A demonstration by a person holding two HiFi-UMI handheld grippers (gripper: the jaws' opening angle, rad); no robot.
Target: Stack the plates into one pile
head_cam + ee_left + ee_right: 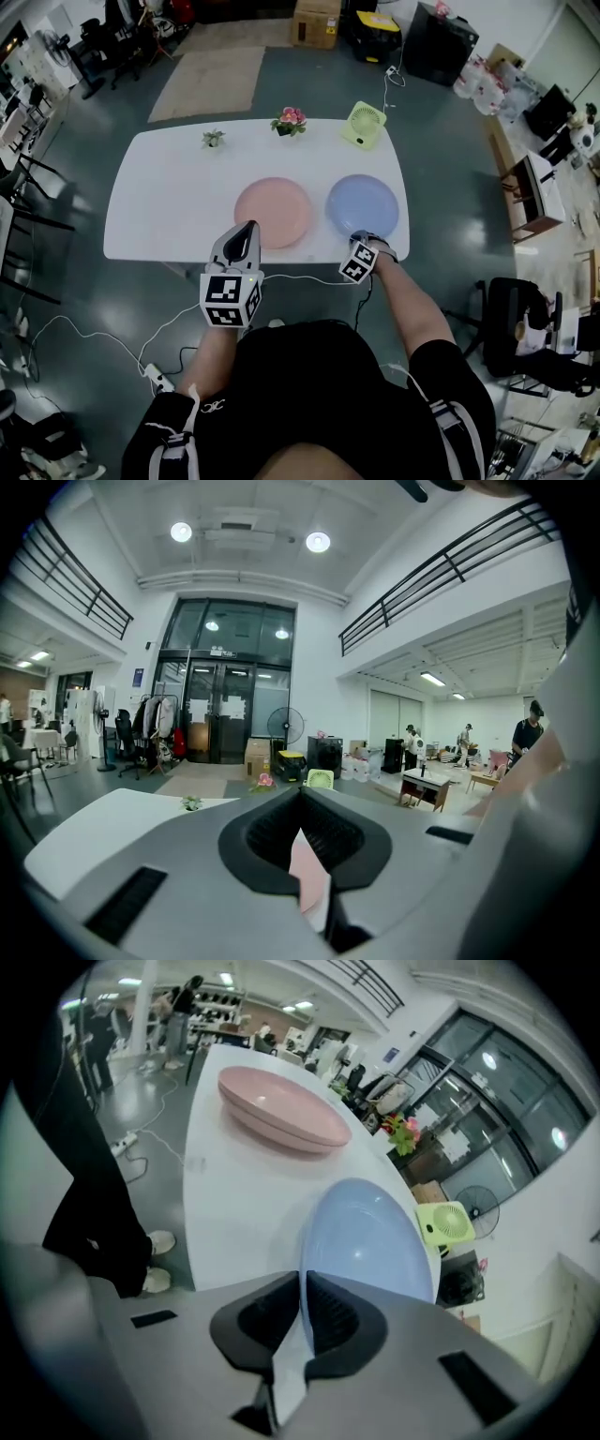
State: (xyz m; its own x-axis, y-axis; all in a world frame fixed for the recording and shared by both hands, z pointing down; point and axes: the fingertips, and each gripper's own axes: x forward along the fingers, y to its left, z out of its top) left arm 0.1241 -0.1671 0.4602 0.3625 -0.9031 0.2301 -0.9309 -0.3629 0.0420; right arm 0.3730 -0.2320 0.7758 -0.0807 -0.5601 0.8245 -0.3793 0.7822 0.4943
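Note:
A pink plate (277,208) lies in the middle of the white table (159,216), and a blue plate (366,202) lies to its right, a small gap apart. My left gripper (248,227) is at the pink plate's near-left rim. In the left gripper view its jaws (301,803) stand closed with a sliver of the pink plate (309,874) between the pads. My right gripper (359,238) points steeply down at the blue plate's near rim. In the right gripper view its jaws (303,1283) are pinched on the edge of the blue plate (370,1237), with the pink plate (281,1110) beyond.
Along the table's far edge stand a small green fan (364,124), a pot of pink flowers (290,120) and a tiny plant (213,139). A black chair (511,319) stands to the right. Cables run over the floor near my feet.

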